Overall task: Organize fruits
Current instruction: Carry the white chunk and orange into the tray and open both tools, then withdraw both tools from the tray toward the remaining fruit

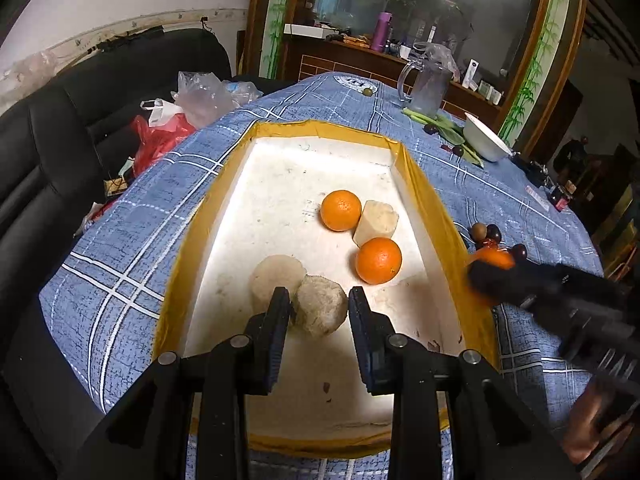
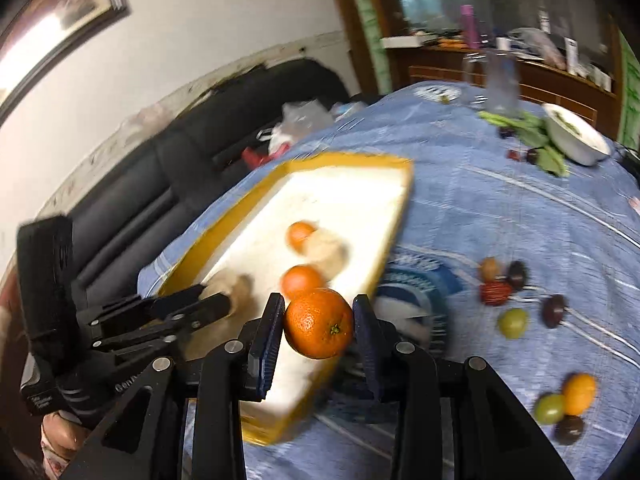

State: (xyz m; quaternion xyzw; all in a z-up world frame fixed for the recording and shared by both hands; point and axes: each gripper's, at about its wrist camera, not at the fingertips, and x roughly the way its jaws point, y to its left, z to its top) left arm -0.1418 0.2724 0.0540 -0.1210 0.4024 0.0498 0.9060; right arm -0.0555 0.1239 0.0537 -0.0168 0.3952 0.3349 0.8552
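A white foam tray with a yellow taped rim lies on the blue checked tablecloth. In it are two oranges and several pale peeled chunks. My left gripper hangs low over the tray's near end, shut on a pale round chunk. My right gripper is shut on a third orange, above the tray's right rim. In the left wrist view it shows blurred at the right, with that orange at its tip. The left gripper appears at the left of the right wrist view.
Loose fruit lies on the cloth right of the tray: dark plums, green fruits, a small orange, a red one. Farther back stand a white bowl, a glass jug and green leaves. A black sofa with plastic bags runs along the left.
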